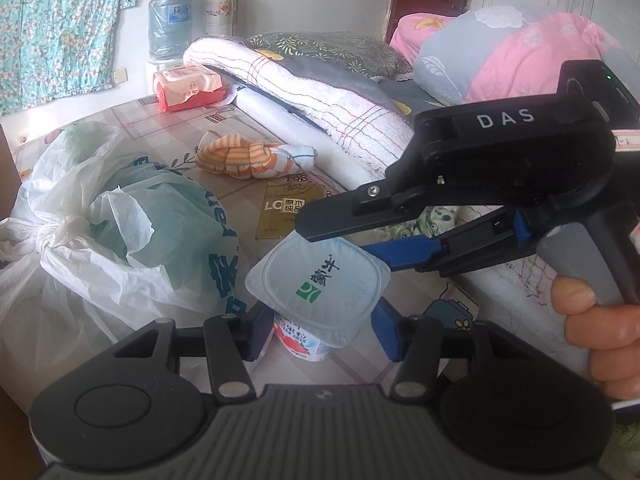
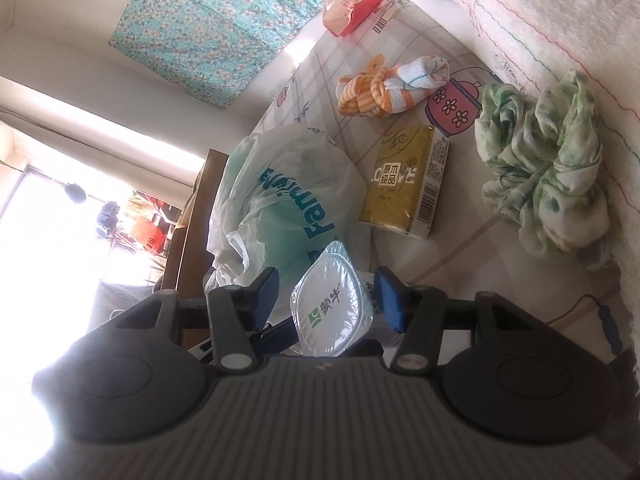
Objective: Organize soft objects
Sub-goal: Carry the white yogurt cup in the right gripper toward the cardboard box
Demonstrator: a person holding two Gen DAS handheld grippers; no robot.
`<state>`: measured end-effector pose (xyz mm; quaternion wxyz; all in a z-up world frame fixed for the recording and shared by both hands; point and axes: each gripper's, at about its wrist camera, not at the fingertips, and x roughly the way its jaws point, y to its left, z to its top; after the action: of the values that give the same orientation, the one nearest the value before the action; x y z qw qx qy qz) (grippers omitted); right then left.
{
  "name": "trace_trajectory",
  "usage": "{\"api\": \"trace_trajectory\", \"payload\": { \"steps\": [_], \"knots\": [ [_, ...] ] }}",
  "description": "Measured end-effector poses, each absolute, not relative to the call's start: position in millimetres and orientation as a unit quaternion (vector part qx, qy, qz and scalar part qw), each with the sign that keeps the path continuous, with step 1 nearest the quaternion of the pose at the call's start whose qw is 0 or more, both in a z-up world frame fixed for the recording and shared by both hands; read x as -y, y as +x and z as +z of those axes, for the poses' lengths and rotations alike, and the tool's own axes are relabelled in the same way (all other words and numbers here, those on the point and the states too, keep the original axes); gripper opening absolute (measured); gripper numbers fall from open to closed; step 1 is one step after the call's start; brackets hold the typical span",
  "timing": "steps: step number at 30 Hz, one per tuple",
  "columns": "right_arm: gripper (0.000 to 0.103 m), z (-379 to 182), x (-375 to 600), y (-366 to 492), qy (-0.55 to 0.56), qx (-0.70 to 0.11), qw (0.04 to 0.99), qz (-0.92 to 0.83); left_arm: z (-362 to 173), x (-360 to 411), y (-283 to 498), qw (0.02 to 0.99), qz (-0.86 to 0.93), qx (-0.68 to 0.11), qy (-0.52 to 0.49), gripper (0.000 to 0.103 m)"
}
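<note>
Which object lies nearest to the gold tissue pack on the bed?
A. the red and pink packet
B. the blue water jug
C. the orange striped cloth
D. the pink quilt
C: in the right wrist view the orange striped cloth lies just beyond the gold tissue pack, while the other three things are farther away.

Both grippers' jaws flank one yogurt cup [image 1: 320, 280].

Things laid out on a bed [image 1: 132, 128] beside folded bedding

A yogurt cup [image 1: 318, 280] is seen nearest, between the tool [image 1: 316, 334] fingers. A plastic bag [image 1: 120, 216] lies to its left, a tissue pack [image 2: 404, 184] behind it, a rolled towel [image 1: 252, 158] farther back, and folded blankets [image 1: 320, 92] along the right.
</note>
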<state>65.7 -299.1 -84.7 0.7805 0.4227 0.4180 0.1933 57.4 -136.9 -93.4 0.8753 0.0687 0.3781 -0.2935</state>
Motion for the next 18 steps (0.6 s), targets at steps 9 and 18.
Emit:
{"api": "trace_trajectory", "payload": {
  "steps": [9,18],
  "knots": [
    [0.053,-76.9,304.1,49.7,0.444,-0.421,0.766,0.197,-88.8,133.3,52.9,0.876,-0.289,-0.381,0.054,0.054],
    [0.053,-45.1,298.9,33.1,0.438,-0.398,0.777,0.213,-69.0,121.5,43.8,0.885,-0.294,-0.360,0.031,0.054]
  ]
}}
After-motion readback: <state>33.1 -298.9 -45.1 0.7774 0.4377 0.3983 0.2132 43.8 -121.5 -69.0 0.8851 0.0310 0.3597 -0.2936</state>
